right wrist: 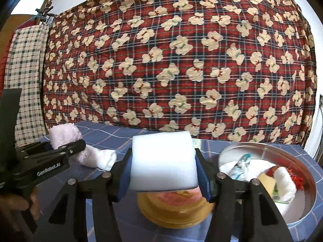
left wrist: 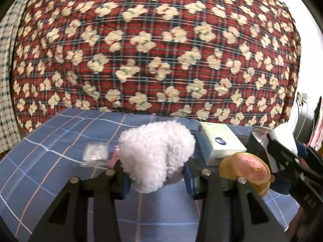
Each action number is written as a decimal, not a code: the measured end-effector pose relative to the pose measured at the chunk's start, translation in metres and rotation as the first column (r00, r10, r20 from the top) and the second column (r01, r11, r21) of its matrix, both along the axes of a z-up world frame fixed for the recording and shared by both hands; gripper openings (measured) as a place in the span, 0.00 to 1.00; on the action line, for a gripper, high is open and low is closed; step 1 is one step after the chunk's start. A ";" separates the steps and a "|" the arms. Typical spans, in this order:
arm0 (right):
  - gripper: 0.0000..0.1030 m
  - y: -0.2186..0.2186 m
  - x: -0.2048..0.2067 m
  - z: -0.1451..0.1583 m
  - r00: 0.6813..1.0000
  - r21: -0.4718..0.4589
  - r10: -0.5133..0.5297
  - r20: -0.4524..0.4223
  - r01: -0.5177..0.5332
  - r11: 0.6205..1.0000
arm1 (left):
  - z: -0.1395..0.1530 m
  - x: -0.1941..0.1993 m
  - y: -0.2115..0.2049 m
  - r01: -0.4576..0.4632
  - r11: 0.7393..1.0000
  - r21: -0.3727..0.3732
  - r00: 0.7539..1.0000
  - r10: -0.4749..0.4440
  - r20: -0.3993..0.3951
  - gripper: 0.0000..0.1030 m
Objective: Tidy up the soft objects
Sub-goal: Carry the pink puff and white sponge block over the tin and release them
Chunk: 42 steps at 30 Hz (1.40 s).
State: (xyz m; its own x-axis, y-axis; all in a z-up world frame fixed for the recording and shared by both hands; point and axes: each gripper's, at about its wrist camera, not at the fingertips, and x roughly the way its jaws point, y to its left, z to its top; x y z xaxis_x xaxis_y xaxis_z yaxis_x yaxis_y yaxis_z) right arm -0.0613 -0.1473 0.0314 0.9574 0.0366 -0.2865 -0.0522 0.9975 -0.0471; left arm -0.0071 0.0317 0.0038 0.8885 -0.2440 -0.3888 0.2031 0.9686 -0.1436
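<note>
The left tool [left wrist: 154,178] grips the fluffy white plush sock [left wrist: 155,153]; the right tool [right wrist: 163,178] clamps the white rectangular foam sponge [right wrist: 163,161]. Both tools should keep grip, then release over the round metal tin [right wrist: 302,197] to the right tool's right.

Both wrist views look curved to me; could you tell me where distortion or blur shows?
Left wrist view: the bear-print quilt bulges barrel-like, dark corners vignette, the right gripper smears at the edge. Right wrist view: same bulge; the gold tin looks soft.
</note>
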 end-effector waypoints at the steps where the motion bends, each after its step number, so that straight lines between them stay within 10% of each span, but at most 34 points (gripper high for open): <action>1: 0.57 -0.003 -0.001 0.000 1.000 -0.004 -0.005 0.003 0.005 1.000 | 0.001 -0.002 -0.005 0.009 1.000 0.004 1.000 -0.009 0.004 0.41; 42: 0.57 -0.209 -0.021 0.012 0.928 0.084 -0.371 0.045 0.366 0.927 | 0.036 -0.027 -0.221 0.378 0.924 0.062 0.923 -0.381 0.045 0.41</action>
